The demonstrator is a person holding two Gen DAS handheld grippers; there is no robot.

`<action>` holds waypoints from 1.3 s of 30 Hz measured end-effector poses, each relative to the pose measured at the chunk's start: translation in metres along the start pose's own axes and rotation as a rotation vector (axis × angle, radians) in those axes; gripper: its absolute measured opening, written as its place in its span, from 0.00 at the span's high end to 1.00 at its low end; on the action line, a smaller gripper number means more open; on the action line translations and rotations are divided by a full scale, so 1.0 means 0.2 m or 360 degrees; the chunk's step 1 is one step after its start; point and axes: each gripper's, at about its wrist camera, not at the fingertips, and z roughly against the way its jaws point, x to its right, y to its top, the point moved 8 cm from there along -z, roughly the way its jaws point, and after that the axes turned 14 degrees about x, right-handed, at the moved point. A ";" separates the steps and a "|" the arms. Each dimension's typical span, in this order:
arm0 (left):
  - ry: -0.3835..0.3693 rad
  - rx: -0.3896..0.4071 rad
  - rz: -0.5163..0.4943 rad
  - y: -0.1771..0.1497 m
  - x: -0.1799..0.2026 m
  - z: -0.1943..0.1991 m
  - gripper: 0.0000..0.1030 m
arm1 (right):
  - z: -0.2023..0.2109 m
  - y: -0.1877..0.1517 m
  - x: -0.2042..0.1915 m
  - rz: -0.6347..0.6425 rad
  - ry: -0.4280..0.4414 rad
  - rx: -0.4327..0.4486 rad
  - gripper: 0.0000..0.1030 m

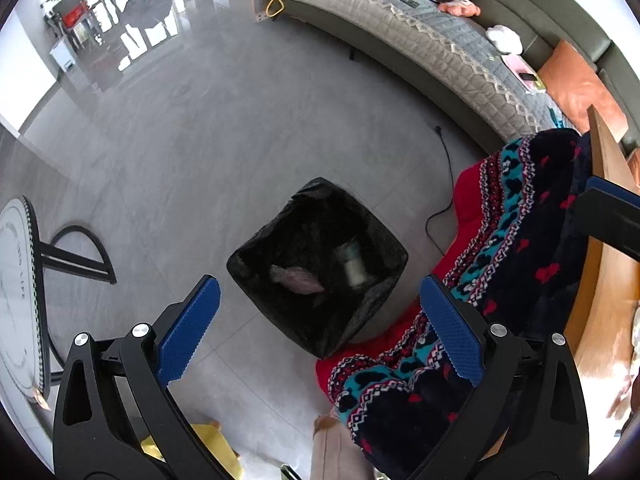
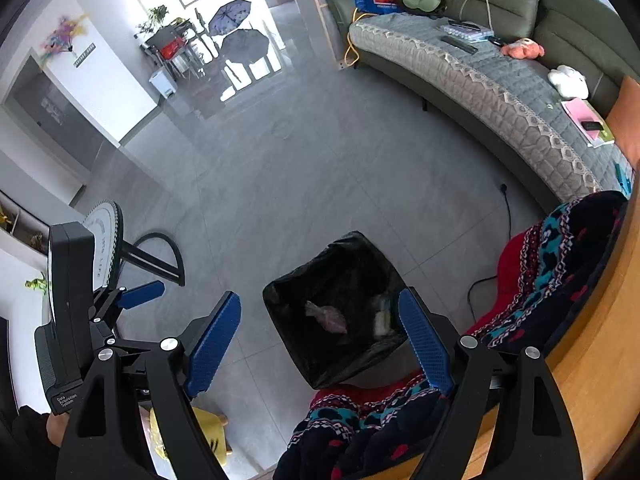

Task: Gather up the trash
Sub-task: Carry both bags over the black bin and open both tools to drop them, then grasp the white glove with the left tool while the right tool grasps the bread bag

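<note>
A square bin lined with a black bag [image 1: 376, 300] stands on the grey tile floor below both grippers; it also shows in the right wrist view [image 2: 296, 332]. Inside lie a crumpled pinkish wrapper [image 1: 298, 280] [image 2: 328, 318] and a pale bottle-like piece [image 1: 354, 266] [image 2: 382, 318]. My left gripper [image 1: 320, 300] is open and empty above the bin. My right gripper [image 2: 320, 316] is open and empty above the bin too. The left gripper's body [image 2: 76, 304] shows at the left of the right wrist view.
A patterned red, navy and teal blanket [image 1: 512, 240] [image 2: 560, 272] hangs over a wooden table edge [image 2: 600, 360] at the right, touching the bin. A long sofa [image 1: 440, 48] runs along the back. A round side table [image 1: 16, 280] stands left. A black cable [image 1: 440, 208] lies on the floor.
</note>
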 end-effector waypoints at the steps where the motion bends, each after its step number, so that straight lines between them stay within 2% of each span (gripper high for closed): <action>1: 0.0000 0.0014 -0.0014 0.00 0.01 0.02 0.06 | 0.03 0.00 0.01 -0.0006 -0.0012 0.0016 0.21; 5: -0.0021 0.0054 -0.0070 0.00 0.08 0.09 0.06 | 0.13 0.01 0.06 -0.0042 -0.0038 0.0071 0.21; 9: -0.0077 0.0104 -0.0126 -0.01 0.21 0.19 0.06 | 0.32 -0.02 0.16 -0.0130 -0.0090 0.0159 0.21; 13: -0.0168 0.0106 -0.0200 -0.02 0.41 0.29 0.06 | 0.51 -0.06 0.28 -0.0203 -0.0156 0.0233 0.21; 16: -0.0232 0.0153 -0.0267 -0.04 0.60 0.36 0.06 | 0.67 -0.12 0.41 -0.0264 -0.0226 0.0290 0.21; 19: -0.0327 0.0185 -0.0367 -0.07 0.82 0.43 0.06 | 0.83 -0.21 0.56 -0.0335 -0.0329 0.0333 0.21; 22: -0.0423 0.0175 -0.0497 -0.13 1.07 0.48 0.06 | 1.00 -0.32 0.75 -0.0407 -0.0476 0.0371 0.21; 28: -0.0606 0.0129 -0.0701 -0.29 1.52 0.55 0.06 | 1.29 -0.55 1.09 -0.0587 -0.0682 0.0422 0.21; 34: -0.0704 0.0145 -0.0929 -0.45 1.87 0.64 0.06 | 1.50 -0.83 1.42 -0.0779 -0.0944 0.0439 0.19; 39: -0.0752 0.0129 -0.1022 -0.49 2.08 0.64 0.06 | 1.62 -1.03 1.66 -0.0928 -0.1120 0.0381 0.18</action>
